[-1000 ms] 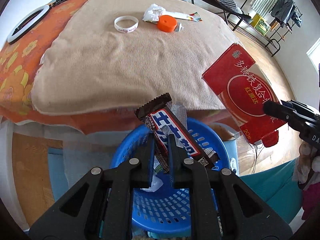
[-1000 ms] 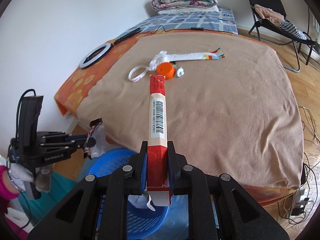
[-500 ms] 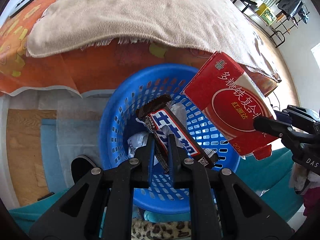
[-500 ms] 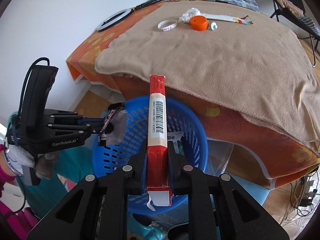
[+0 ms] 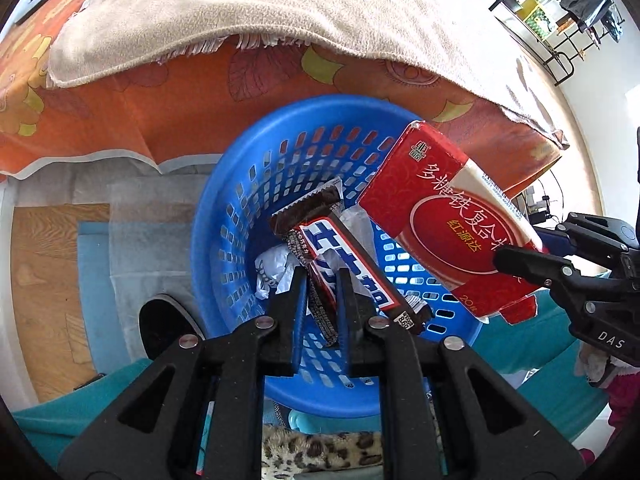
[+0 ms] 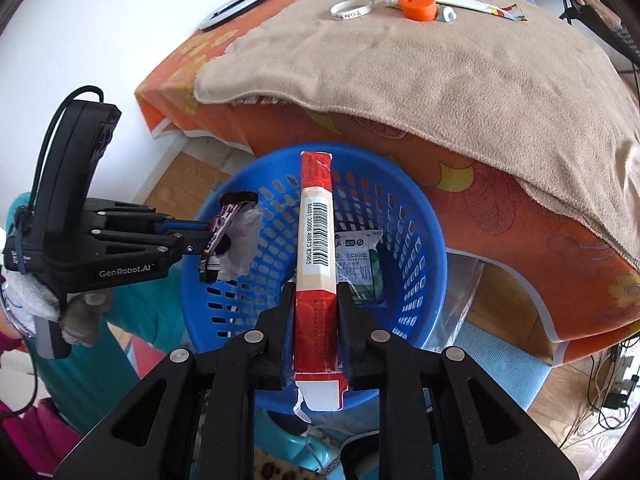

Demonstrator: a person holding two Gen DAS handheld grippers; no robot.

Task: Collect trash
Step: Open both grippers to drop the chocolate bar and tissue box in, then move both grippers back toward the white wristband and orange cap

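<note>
Both grippers, left [image 5: 322,280] clamping wrapper [image 5: 344,264], right [image 6: 314,292] clamping box [image 6: 316,240] (over basket [image 6: 424,216]).

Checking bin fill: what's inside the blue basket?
In the blue basket: a green-and-white milk carton and crumpled white paper. The held red box and candy wrapper cover the rest.

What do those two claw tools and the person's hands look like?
Both are matte black plastic with silver rivets and blue-lined fingers. The left claw reads "GenRobot.AI" and trails a black cable over its upright handle. The right claw shows "DAS". The left hand wears a pale knit glove and magenta sleeve.
</note>
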